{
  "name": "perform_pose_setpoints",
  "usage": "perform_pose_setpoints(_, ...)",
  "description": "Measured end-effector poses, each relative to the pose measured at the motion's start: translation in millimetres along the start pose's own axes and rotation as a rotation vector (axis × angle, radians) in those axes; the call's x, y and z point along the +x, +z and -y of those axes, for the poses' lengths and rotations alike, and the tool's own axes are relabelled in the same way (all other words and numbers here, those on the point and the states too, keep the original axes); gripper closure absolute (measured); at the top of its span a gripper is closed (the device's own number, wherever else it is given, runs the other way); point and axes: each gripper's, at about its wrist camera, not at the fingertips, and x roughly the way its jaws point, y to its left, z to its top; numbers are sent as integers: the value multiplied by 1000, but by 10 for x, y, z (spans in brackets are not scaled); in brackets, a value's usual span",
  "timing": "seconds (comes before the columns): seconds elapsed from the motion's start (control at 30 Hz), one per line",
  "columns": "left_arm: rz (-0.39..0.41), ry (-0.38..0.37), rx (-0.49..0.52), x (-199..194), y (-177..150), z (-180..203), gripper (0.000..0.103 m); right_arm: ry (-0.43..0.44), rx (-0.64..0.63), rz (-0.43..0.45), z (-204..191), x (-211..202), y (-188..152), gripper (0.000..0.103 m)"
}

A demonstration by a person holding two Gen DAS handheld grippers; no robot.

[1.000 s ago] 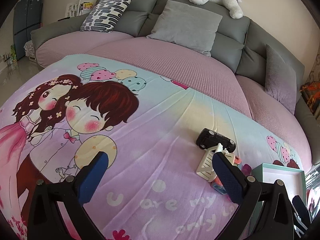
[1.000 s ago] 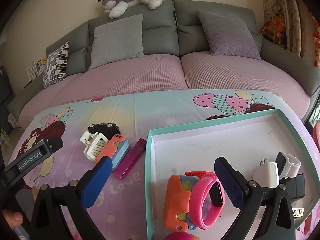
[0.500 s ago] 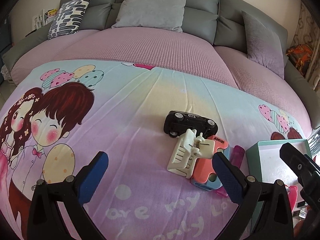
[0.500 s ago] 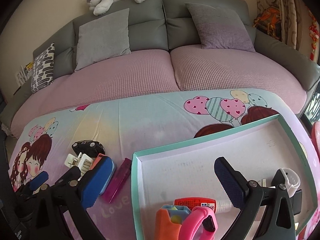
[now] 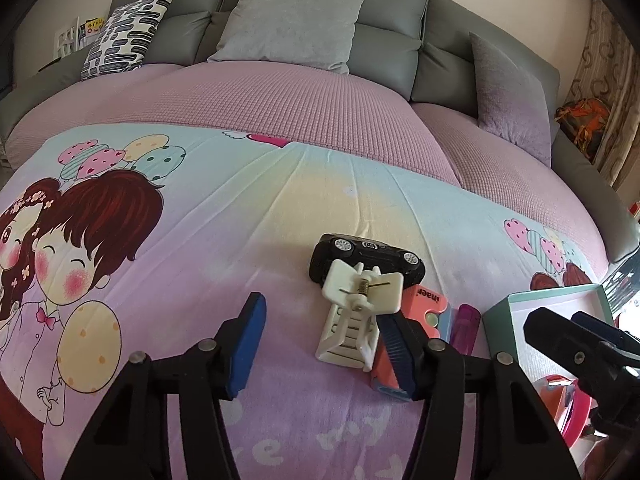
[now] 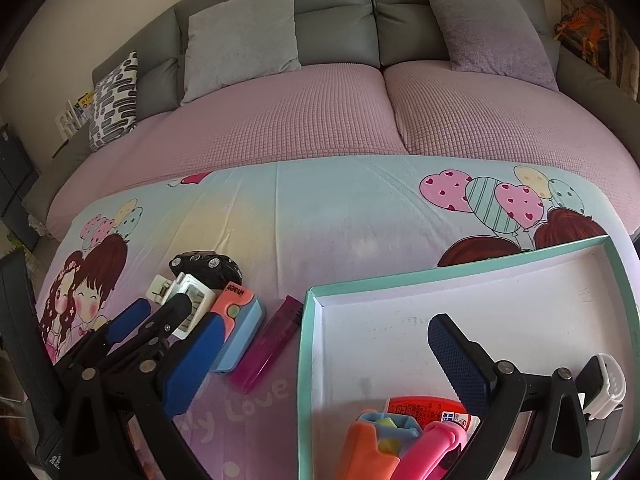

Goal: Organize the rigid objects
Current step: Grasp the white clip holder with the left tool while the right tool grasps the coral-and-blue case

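A white hair claw clip (image 5: 356,312) lies on the cartoon blanket against a black toy car (image 5: 366,258), an orange and blue box (image 5: 424,312) and a purple bar (image 5: 464,328). My left gripper (image 5: 320,344) is open, low over the blanket; the clip lies between its fingers, near the right finger (image 5: 394,344). The same pile shows in the right wrist view: clip (image 6: 188,292), car (image 6: 206,266), box (image 6: 240,328), bar (image 6: 268,344). My right gripper (image 6: 324,360) is open and empty above the teal-rimmed box (image 6: 308,328).
The teal box holds a pink watch (image 6: 432,444), an orange toy (image 6: 372,444), a red tube (image 6: 428,408) and a white watch (image 6: 608,384). Behind the blanket lie the pink sofa seat (image 5: 300,104) and grey cushions (image 5: 288,20).
My left gripper has moved forward and down to the pile, its fingers now either side of the white clip. My right gripper has drawn back over the teal box.
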Motion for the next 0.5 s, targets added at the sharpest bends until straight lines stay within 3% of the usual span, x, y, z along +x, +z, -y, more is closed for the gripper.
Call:
perform_pose_setpoints(0.2, -6, -56, -4, 8, -14, -12, 81, 28, -59, -49, -137, 75, 72, 11)
perform_pose_setpoints(0.5, 0, -26, -76, -98, -15, -291, 83, 46, -128, -101, -405, 168, 128, 24)
